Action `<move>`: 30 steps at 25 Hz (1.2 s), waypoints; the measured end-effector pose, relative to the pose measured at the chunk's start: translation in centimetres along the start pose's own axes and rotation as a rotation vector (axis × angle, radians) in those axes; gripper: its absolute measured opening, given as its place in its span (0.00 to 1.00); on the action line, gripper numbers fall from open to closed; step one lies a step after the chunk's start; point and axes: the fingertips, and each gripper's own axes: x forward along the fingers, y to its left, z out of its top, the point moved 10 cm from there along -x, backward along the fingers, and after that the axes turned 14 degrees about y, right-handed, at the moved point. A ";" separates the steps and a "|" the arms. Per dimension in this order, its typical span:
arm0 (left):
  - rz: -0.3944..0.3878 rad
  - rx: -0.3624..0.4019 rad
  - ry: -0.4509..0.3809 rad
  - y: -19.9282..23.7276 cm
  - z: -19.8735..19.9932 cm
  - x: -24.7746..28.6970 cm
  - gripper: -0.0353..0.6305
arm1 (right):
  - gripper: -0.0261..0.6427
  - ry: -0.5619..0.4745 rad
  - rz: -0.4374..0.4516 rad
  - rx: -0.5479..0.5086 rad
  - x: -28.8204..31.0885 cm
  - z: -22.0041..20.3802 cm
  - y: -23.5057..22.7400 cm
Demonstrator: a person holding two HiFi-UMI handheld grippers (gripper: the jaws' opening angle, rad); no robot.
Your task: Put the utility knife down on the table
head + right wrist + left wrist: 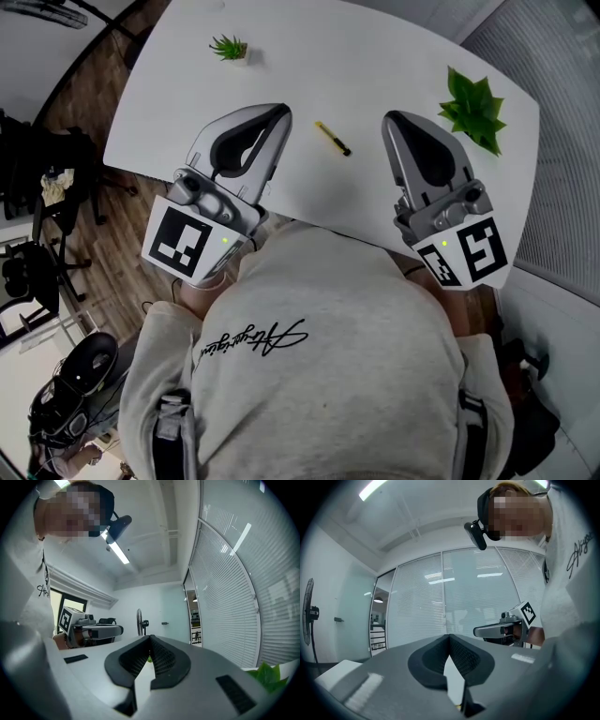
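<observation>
A yellow and black utility knife (333,138) lies flat on the white table (375,56), between my two grippers and touched by neither. My left gripper (279,111) hovers just left of it, jaws shut and empty; its own view shows the tips (449,636) meeting with nothing between them. My right gripper (391,119) is held to the right of the knife, also shut and empty, tips together (150,637) in the right gripper view. Both grippers tilt upward toward the room.
A small green plant (229,46) stands at the table's far left, a larger leafy plant (474,109) at the far right. Office chairs (37,187) stand on the wooden floor to the left. A glass wall with blinds (454,597) lies beyond.
</observation>
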 end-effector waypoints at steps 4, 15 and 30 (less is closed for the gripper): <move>0.000 0.000 -0.003 -0.1 0.0 0.0 0.05 | 0.04 -0.005 -0.003 -0.007 -0.1 0.0 0.1; -0.004 -0.015 -0.004 0.2 -0.4 0.2 0.05 | 0.04 -0.018 -0.029 0.016 -0.1 -0.2 -0.1; -0.005 -0.018 -0.004 0.3 -0.6 0.1 0.05 | 0.04 -0.013 -0.042 0.016 0.0 -0.5 0.0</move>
